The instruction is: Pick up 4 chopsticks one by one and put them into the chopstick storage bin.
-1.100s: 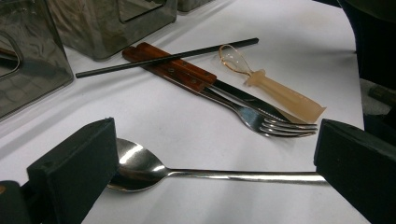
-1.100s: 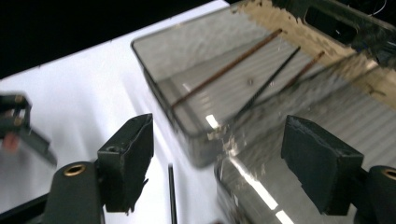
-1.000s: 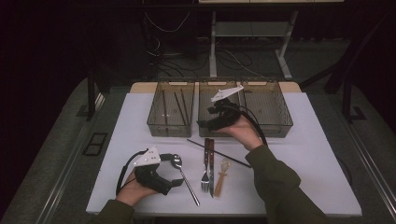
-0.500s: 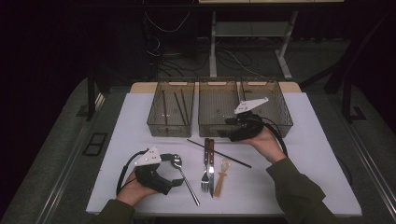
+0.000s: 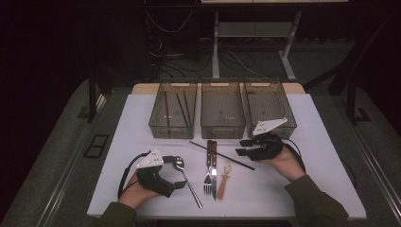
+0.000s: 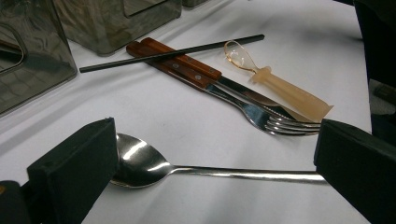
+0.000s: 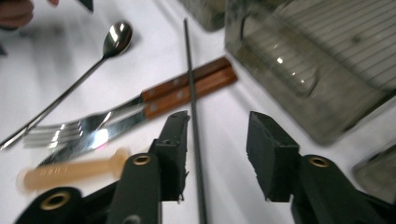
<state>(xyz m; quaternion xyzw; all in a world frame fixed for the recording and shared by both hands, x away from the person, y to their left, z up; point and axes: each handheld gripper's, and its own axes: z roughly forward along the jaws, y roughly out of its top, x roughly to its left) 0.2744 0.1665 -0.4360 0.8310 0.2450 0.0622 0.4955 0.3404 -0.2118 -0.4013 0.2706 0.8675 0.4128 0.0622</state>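
My right gripper (image 5: pixel 240 147) hovers low over the table at the right, pointing left at the cutlery. Its jaws have just been closing. A black chopstick (image 7: pixel 191 93) lies between them, close to the left jaw, and the pads do not press on it. That chopstick (image 5: pixel 222 154) crosses the wooden handles of a fork (image 5: pixel 208 165) and a knife (image 5: pixel 214 163). My left gripper (image 5: pixel 178 171) rests at the lower left, open wide. A long metal spoon (image 6: pixel 140 161) lies on the table between its jaws, untouched. A pale plastic spoon (image 5: pixel 225 177) lies right of the knife.
Three smoky clear bins stand in a row at the back of the white table (image 5: pixel 321 156). The left bin (image 5: pixel 172 126) holds dark chopsticks. The middle bin (image 5: pixel 222 128) and the right bin (image 5: pixel 288 120) stand behind my right gripper.
My right gripper has come away from the bins, moving right and down to the table by the black chopstick, with its jaws narrower. The left gripper has stayed put.
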